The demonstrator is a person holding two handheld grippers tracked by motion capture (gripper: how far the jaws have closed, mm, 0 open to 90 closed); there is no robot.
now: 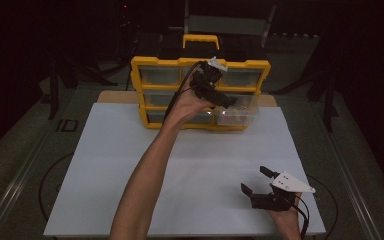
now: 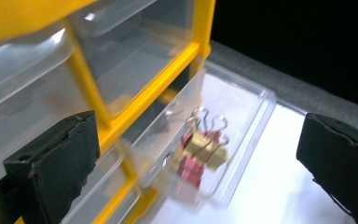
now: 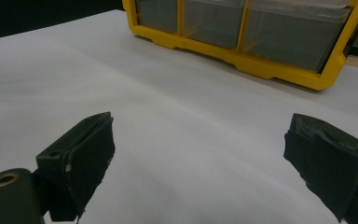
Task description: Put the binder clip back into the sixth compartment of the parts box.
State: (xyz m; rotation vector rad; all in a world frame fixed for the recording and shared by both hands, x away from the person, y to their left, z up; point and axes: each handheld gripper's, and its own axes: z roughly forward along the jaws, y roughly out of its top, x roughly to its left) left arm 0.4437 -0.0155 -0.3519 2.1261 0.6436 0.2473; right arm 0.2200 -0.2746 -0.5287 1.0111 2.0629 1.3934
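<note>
- High view: a white board (image 1: pixel 195 165) covers the table and takes up the middle and lower part of the frame; a strip of bare wood shows at its far edge, and grey floor runs along both sides.
- The room behind is dark, with a chair-like frame faint at the top centre.
- A yellow cabinet (image 1: pixel 155 63) of clear drawers stands at the far edge of the board, upper centre, with a yellow handle on top.
- One clear drawer (image 1: pixel 240 115) is pulled out at the cabinet's lower right.
- The left gripper (image 1: pixel 228 101), on a bare forearm that rises from the bottom centre, is held up in front of the cabinet, pointing down at that drawer.
- The right gripper (image 1: pixel 254 180) rests low at the lower right of the board, jaws spread, nothing between them.
- Left gripper view: the left gripper's jaws stand wide apart at the lower corners; nothing is pinched.
- Between them, at centre, the open drawer holds binder clips (image 2: pixel 200 151), gold and red, lying loose inside it.
- The yellow cabinet fills the upper left; black room at the upper right.
- Right gripper view: jaws spread over bare white board; the cabinet sits along the top edge.
</note>
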